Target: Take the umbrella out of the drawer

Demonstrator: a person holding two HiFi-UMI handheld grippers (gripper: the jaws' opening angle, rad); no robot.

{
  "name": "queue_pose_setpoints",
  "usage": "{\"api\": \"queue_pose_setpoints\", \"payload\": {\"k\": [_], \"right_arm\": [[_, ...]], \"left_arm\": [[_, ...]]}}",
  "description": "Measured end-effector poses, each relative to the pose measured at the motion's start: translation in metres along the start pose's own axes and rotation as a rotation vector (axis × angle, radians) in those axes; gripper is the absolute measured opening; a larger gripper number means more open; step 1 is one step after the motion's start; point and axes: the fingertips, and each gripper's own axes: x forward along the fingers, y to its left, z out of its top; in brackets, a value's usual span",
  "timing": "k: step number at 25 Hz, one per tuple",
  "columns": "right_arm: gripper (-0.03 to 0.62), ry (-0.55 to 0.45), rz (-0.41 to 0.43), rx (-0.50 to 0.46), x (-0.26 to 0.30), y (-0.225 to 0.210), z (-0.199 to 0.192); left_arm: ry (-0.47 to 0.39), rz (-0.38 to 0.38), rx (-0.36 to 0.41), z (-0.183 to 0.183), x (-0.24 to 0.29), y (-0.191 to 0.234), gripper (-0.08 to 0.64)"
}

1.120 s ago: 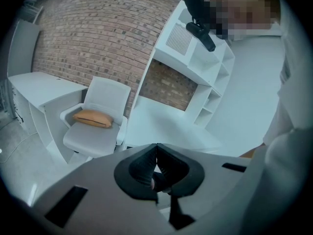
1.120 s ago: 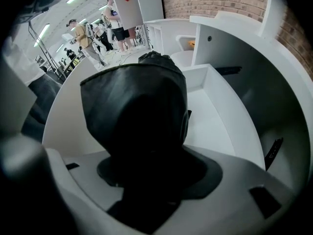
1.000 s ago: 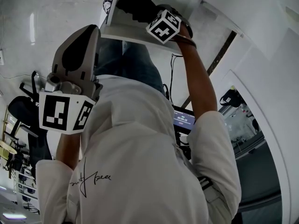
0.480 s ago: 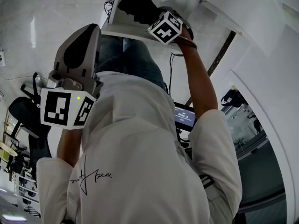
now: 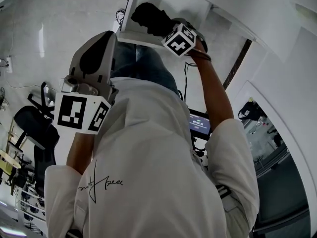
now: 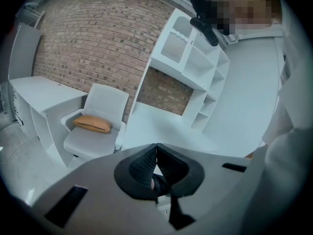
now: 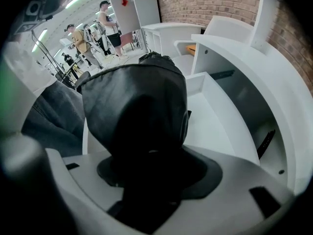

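The black folded umbrella (image 7: 137, 106) is clamped in the right gripper (image 7: 146, 153) at the open white drawer (image 7: 215, 121). Only that gripper's view shows the drawer's bare inside, at 3 o'clock. In the head view the left gripper (image 5: 94, 53) stands at 10 o'clock, and its own view shows its jaws pressed together on nothing.

Head view steeply downward; right gripper view close on shared drawer (image 7: 211, 124); left one roomward
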Motion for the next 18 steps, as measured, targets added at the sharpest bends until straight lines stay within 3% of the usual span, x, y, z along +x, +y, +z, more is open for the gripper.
{"api": "queue_pose_setpoints", "payload": {"k": [10,18], "right_arm": [[0.255,-0.012,-0.028,-0.052,-0.022,0.008,0.003],[0.255,-0.060,-0.024,-0.011,-0.041,0.013,0.009]], "left_arm": [[-0.012,-0.019,0.005,-0.001,-0.007,-0.016,0.017],[-0.029,-0.024,0.012,0.004,-0.010,-0.024,0.017]]}}
